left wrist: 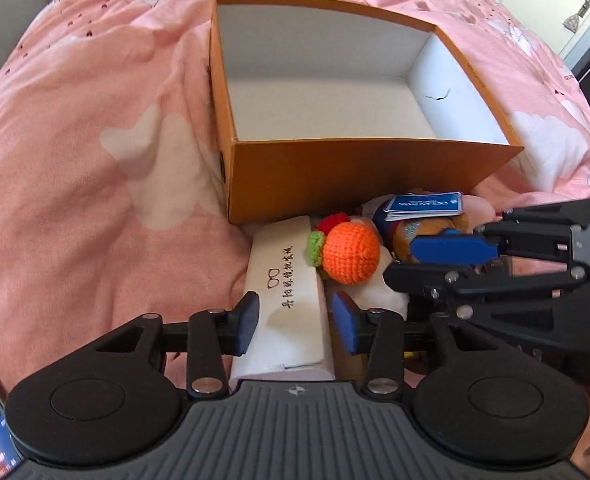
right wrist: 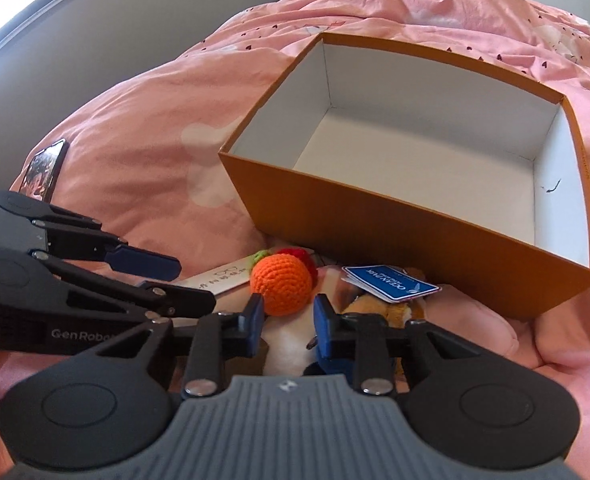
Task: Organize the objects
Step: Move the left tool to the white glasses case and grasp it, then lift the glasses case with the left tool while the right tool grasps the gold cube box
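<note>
Left wrist view: left gripper (left wrist: 295, 322) sits low over a white paper case (left wrist: 291, 284) on a pink bed (left wrist: 95, 128), jaws parted on either side of it w/ pads (left wrist: 249, 322) near its edges; contact can't be confirmed. Case's near end is cut off behind the gripper body. Black handwriting runs along its top beside a small glasses drawing; characters too small to read.

A crocheted orange (left wrist: 349, 254) w/ green leaf rests against the case, partly covering a red crocheted piece (left wrist: 333, 220). Beside it, a brown plush toy (left wrist: 427, 232) is mostly hidden by a blue tag (left wrist: 425, 204) and by the right gripper (left wrist: 435, 260), which reaches in from the right, jaws apart, nothing held.

Right wrist view: tag (right wrist: 391, 288) reads "OCEAN PARK", seen upside down; "GenRobo…" shows on the left gripper's (right wrist: 183, 280) body, rest cut off. Right gripper (right wrist: 289, 320) hovers released just short of the orange (right wrist: 283, 288); white plush below is blurred.

An open orange cardboard box (left wrist: 351, 172) w/ white interior stands just behind the pile, a small tear on its right inner wall. A phone (right wrist: 45, 170) lies on the bed at left, screen unreadable.
</note>
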